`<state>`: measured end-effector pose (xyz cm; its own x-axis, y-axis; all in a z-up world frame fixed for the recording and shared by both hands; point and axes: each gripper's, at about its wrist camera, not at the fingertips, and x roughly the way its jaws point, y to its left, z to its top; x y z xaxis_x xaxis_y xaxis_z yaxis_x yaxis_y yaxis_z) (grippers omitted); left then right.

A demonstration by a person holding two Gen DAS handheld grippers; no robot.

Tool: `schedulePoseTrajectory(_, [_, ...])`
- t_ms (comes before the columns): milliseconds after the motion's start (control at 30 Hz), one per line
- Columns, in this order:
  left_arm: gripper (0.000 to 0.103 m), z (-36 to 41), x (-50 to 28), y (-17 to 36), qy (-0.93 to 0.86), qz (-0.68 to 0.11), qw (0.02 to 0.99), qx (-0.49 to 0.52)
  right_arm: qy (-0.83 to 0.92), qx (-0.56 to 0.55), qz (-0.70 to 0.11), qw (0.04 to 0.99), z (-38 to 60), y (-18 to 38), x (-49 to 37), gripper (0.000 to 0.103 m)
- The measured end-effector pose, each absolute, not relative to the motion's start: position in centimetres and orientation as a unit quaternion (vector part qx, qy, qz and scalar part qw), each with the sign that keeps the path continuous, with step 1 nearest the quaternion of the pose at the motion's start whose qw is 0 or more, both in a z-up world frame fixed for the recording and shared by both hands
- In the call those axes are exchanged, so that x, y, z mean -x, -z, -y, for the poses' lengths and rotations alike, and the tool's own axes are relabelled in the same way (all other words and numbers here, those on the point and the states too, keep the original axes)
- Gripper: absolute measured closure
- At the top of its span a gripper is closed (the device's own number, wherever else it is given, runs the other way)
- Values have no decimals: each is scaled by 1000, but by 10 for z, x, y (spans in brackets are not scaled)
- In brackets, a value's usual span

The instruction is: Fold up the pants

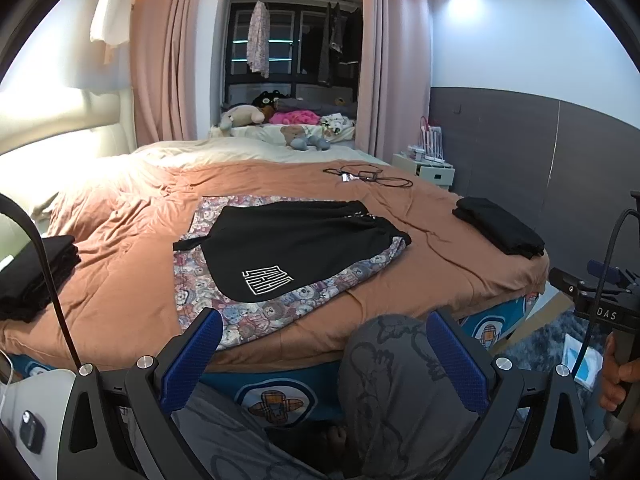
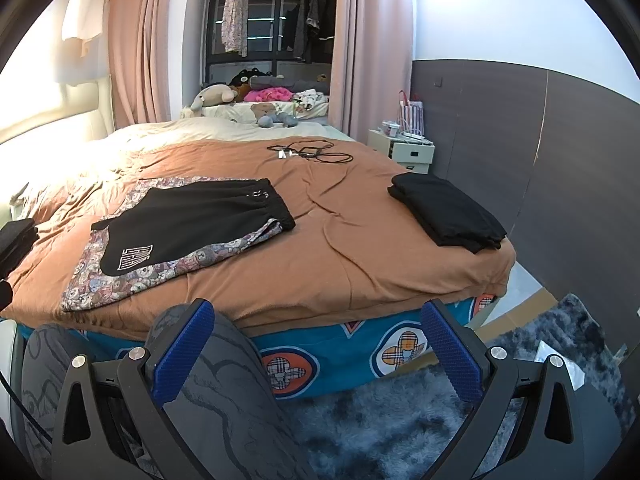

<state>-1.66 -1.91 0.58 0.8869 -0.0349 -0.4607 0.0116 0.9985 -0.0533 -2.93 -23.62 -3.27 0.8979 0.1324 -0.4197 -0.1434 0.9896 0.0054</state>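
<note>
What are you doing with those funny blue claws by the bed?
A person sits at the foot of the bed, holding a two-finger gripper in each hand. The left gripper and the right gripper are both open and hold nothing; they are short of the bed. Black shorts lie flat on a bear-print cloth, waiting to be folded. One folded black stack sits on the right side of the bed, and another dark pile on the left edge.
</note>
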Motion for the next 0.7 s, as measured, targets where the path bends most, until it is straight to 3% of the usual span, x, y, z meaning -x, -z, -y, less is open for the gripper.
schedulePoseTrajectory(700, [0,26,30,-9,21,-230,973,25,-75,17,-206,975,235,34,35,0])
